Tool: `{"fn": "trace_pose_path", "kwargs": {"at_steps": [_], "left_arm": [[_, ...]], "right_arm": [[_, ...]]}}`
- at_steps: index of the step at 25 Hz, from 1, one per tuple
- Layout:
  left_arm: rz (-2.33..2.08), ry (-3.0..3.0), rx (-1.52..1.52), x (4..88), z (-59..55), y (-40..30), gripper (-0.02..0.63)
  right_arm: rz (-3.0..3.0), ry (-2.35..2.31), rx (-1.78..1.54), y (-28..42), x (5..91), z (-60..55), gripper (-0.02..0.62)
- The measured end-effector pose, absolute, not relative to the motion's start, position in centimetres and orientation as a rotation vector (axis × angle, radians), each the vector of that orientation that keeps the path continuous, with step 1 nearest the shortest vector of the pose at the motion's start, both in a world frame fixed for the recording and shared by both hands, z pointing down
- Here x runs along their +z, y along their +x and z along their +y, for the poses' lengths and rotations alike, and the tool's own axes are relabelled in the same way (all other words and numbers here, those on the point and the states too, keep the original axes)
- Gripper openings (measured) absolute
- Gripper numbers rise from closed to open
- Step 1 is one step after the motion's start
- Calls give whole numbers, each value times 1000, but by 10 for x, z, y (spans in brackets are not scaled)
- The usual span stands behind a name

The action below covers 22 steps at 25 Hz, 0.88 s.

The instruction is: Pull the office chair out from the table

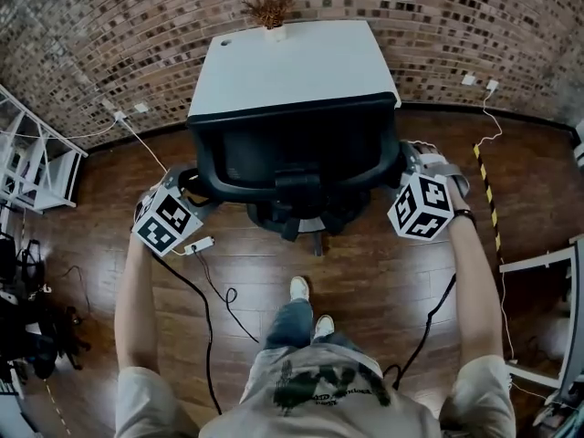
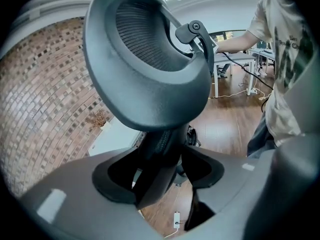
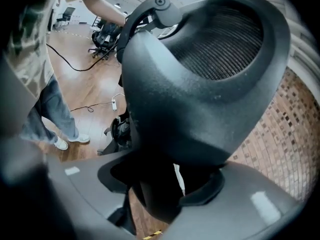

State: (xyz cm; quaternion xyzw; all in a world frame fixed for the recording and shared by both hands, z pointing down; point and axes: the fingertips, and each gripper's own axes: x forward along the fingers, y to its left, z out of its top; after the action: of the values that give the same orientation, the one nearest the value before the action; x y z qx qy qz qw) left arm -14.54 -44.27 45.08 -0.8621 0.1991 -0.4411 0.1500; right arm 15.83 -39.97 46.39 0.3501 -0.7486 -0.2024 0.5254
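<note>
Two claws, left claw (image 2: 160, 180) and right claw (image 3: 158, 184), each clamped on a side of the chair (image 1: 301, 149), its back at the bench (image 1: 292, 62) edge; pull judged barely begun, most withdrawal left.

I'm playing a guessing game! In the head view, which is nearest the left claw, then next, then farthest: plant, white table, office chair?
1. office chair: gripped by the left claw, at its left side.
2. white table: just beyond the chair.
3. plant: at the table's far edge.
</note>
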Motion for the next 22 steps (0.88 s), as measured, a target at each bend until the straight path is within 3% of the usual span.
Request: {"fn": "trace_pose_path", "kwargs": {"at_steps": [22], "left_arm": [[514,-2474,-1203,454,-280,-205,304]], "right_arm": [[-1738,894,-443,96,470,-221,241]]}}
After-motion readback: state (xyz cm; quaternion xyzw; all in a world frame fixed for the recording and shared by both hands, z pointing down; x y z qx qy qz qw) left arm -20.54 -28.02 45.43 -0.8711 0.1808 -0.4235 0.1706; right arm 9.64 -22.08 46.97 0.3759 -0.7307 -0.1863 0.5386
